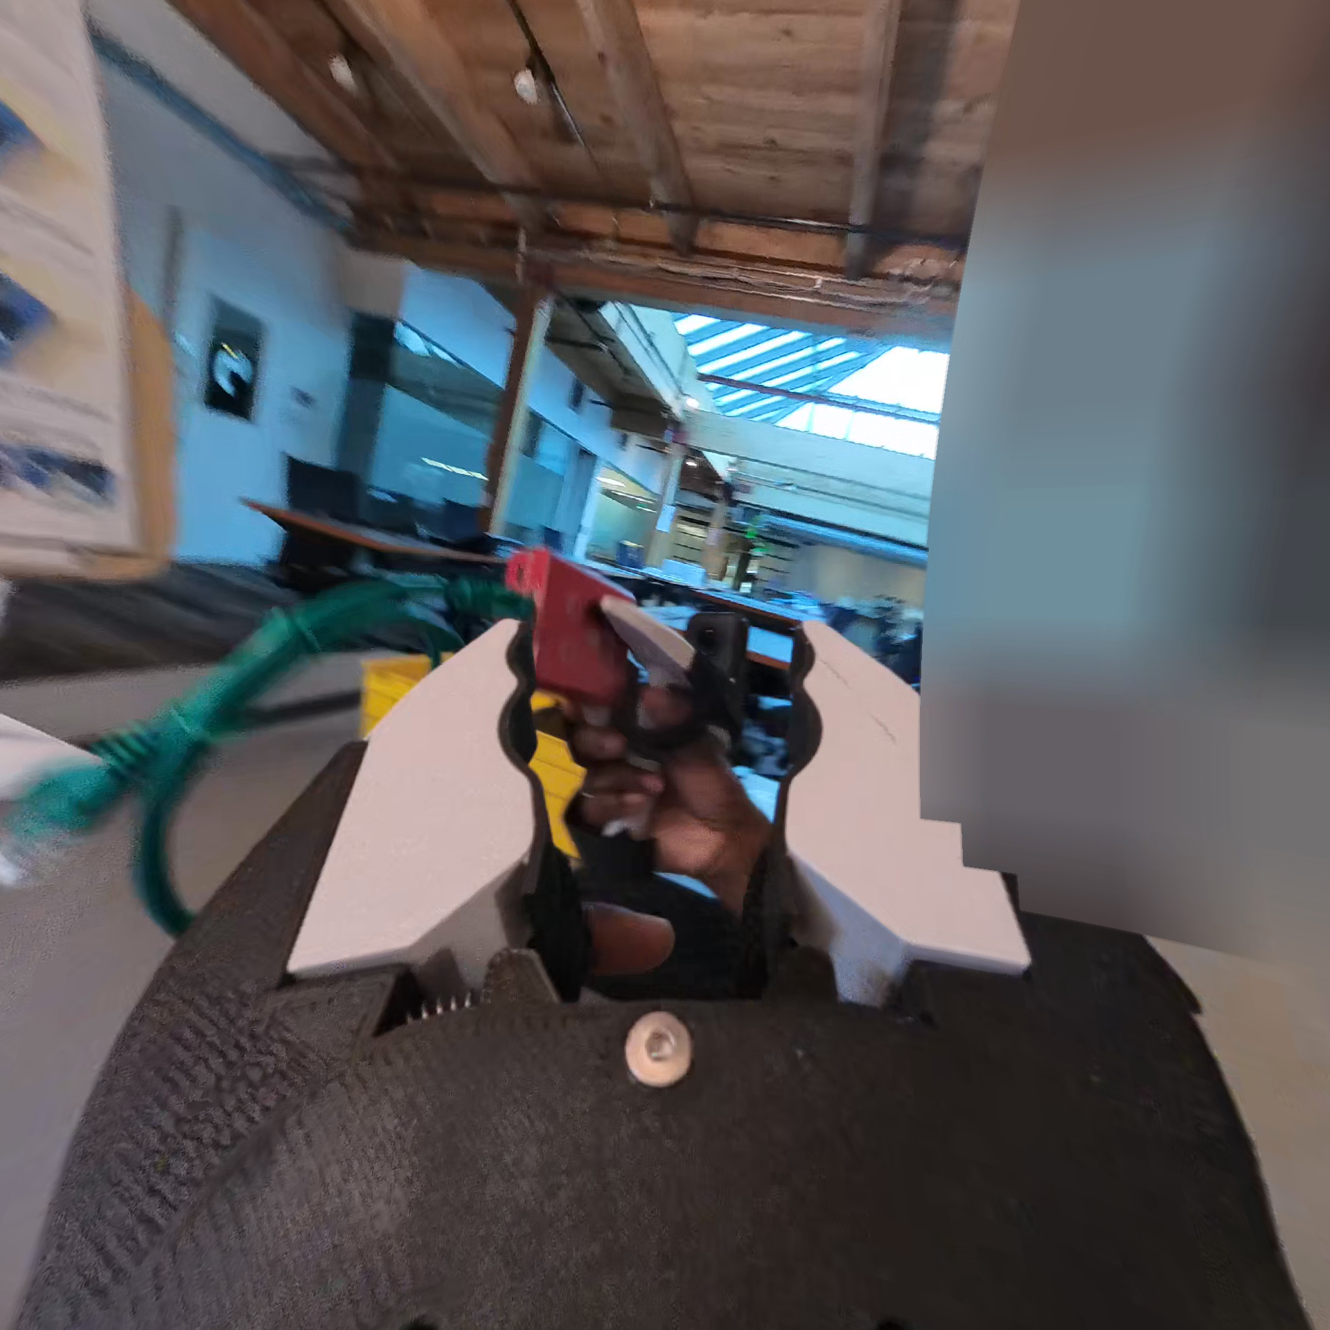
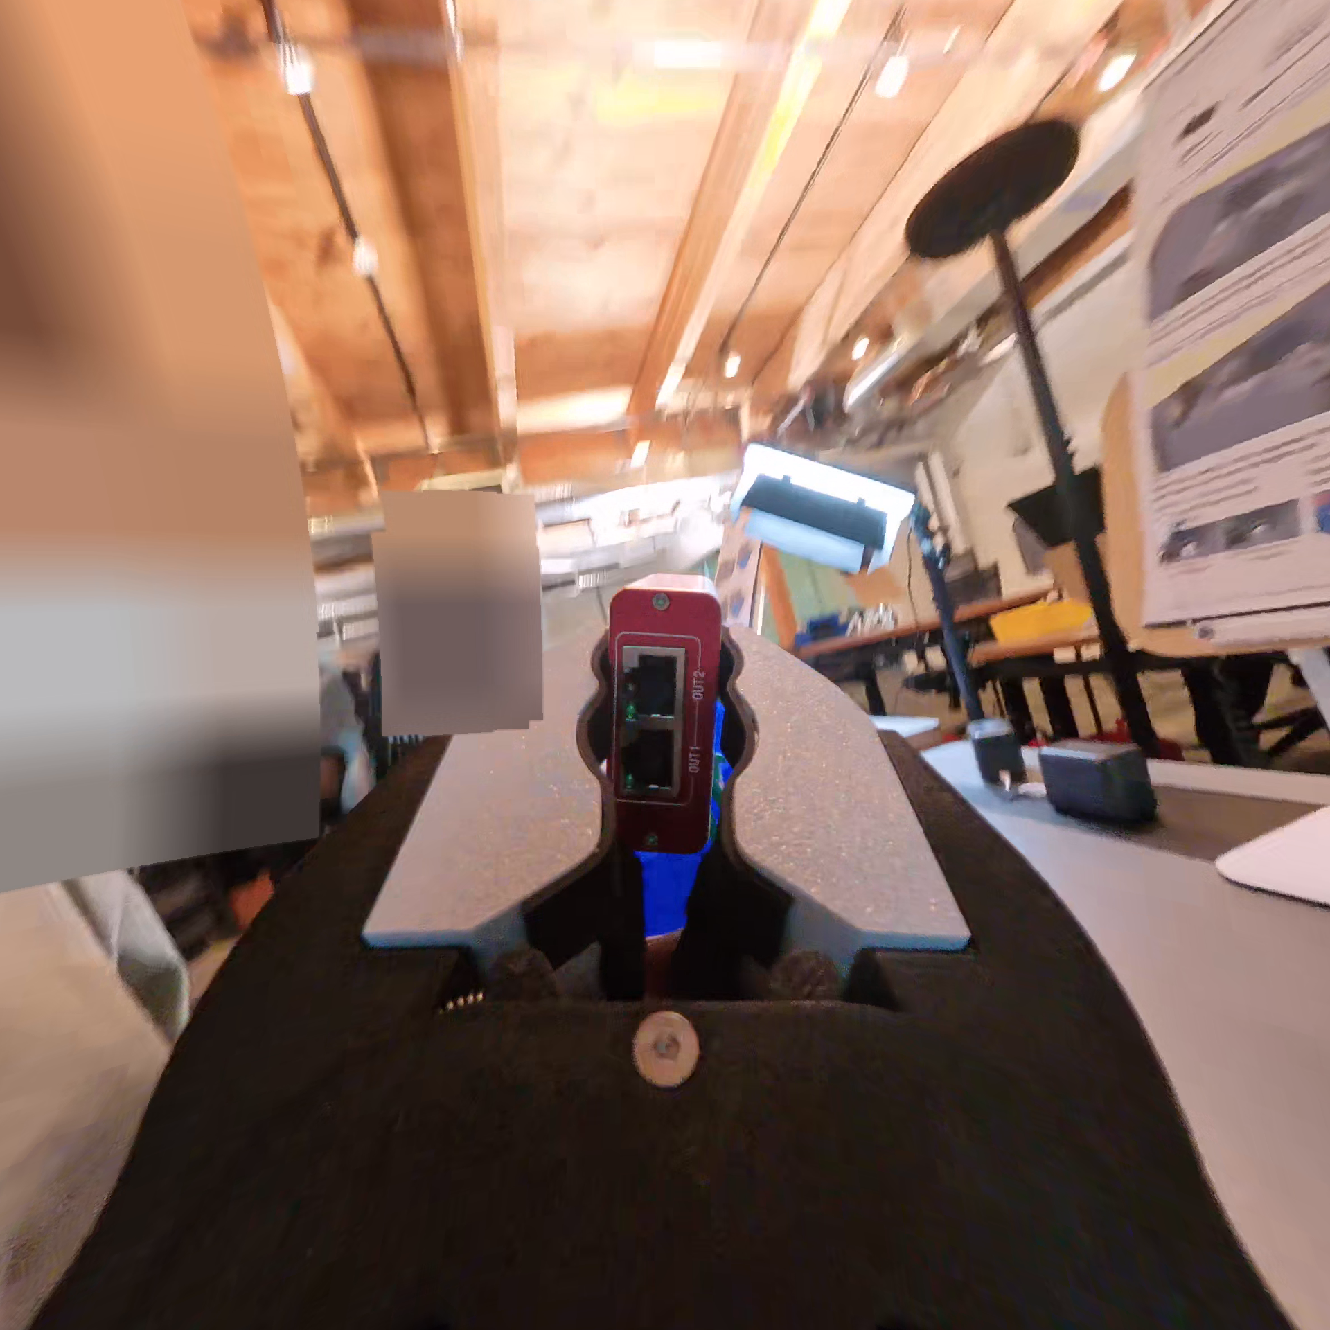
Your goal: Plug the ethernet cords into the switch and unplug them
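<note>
**Q:** Switch first: where is it?

**A:** Switch (image 2: 663, 720) is a small red metal box, pinched upright between the two grey fingers (image 2: 504, 806) of the right gripper (image 2: 663, 691). Its face with two stacked ports points back at the right wrist camera. Both ports look vacant, with small green lights beside them. Something blue shows just behind and below the box; I cannot tell what it is.

**Q:** What does the left gripper hold?

**A:** Nothing. The left gripper (image 1: 658, 648) has its white fingers (image 1: 432, 777) spread apart, with a clear gap between them. Through that gap, farther off, the left wrist view shows the red switch (image 1: 576, 640) again, clamped in the right gripper's white fingertips (image 1: 648, 637), and a person's hand (image 1: 662, 792) wrapped around that gripper's black handle.

**Q:** Where are the ethernet cords?

**A:** A green ethernet cord (image 1: 216, 691) hangs in loops to the left of the left gripper. One green plug (image 1: 65, 799) dangles free at the far left, blurred. The cord's other end (image 1: 482, 597) runs up to the far side of the switch; whether it is seated there, I cannot tell.

**Q:** What surrounds them?

**A:** A pale grey table (image 2: 1151, 971) lies below, a yellow bin (image 1: 392, 684) sits behind the left gripper, and wooden ceiling beams (image 1: 648, 144) run overhead.
</note>
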Demonstrator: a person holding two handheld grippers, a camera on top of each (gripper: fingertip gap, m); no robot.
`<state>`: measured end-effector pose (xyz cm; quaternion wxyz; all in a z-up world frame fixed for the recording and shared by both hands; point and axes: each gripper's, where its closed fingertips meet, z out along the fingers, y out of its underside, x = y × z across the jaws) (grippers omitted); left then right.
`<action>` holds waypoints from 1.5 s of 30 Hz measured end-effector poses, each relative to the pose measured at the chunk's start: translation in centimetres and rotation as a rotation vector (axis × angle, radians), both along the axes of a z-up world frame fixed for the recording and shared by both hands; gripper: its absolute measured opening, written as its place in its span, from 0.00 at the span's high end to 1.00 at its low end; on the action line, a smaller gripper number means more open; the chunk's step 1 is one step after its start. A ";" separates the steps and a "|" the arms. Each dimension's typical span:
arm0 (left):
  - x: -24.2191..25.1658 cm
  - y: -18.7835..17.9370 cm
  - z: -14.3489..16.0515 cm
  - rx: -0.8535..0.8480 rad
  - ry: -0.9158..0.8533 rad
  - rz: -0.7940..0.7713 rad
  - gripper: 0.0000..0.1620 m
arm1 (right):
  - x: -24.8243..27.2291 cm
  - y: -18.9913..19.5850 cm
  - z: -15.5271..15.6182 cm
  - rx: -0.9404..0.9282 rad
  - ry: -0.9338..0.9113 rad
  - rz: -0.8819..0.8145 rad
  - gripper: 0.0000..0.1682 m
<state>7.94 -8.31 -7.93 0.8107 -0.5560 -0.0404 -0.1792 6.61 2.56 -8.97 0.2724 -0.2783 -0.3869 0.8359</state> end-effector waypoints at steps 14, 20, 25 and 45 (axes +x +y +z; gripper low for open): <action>0.8 6.4 -3.3 0.107 -0.237 -0.089 0.84 | 1.9 -3.2 0.0 -0.407 0.128 0.178 0.84; 0.5 3.7 -3.9 -0.020 -0.062 -0.155 0.84 | 2.2 -7.0 -3.4 -0.108 -0.046 0.329 0.84; 1.5 2.2 -6.1 -0.247 0.057 -0.275 0.85 | 2.9 -8.5 -6.4 0.278 -0.148 0.361 0.65; 1.3 5.2 -5.3 0.005 -0.228 -0.203 0.64 | 2.4 -5.9 -2.6 -0.201 0.069 0.303 0.85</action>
